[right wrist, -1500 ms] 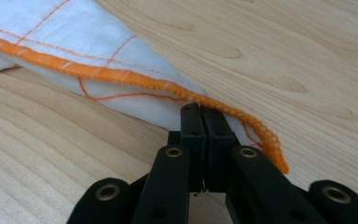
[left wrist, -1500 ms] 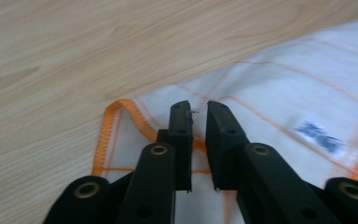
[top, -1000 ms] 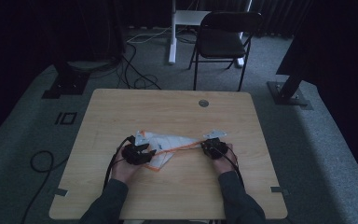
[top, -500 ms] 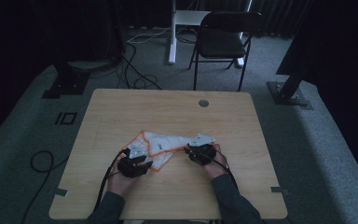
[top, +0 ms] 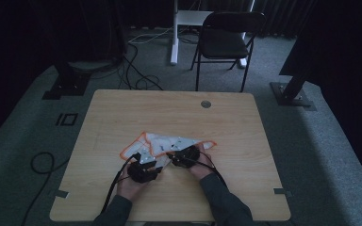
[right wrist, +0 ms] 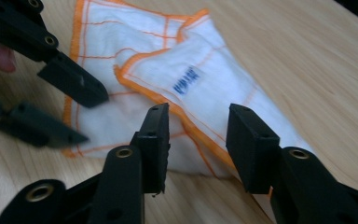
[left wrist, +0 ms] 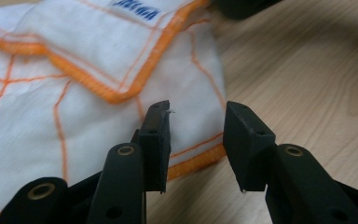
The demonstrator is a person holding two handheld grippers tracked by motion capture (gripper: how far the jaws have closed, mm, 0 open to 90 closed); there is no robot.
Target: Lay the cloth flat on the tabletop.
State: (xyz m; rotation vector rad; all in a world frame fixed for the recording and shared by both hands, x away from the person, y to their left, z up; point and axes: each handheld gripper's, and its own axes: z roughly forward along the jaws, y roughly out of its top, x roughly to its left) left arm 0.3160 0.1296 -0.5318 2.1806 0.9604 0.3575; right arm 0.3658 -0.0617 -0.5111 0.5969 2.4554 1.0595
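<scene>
The cloth (top: 162, 143) lies partly folded on the tabletop (top: 245, 141); both grippers, left (left wrist: 196, 140) and right (right wrist: 196, 142), have fingers apart, holding nothing; more folding remains.

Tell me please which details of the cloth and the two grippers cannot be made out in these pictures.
- Blue print on the cloth: blurred in the right gripper view, cut by the top edge in the left gripper view.
- Cloth's near edge: covered by both grippers in the high view.
- Jaw gaps of left gripper and right gripper: too small there.
</scene>
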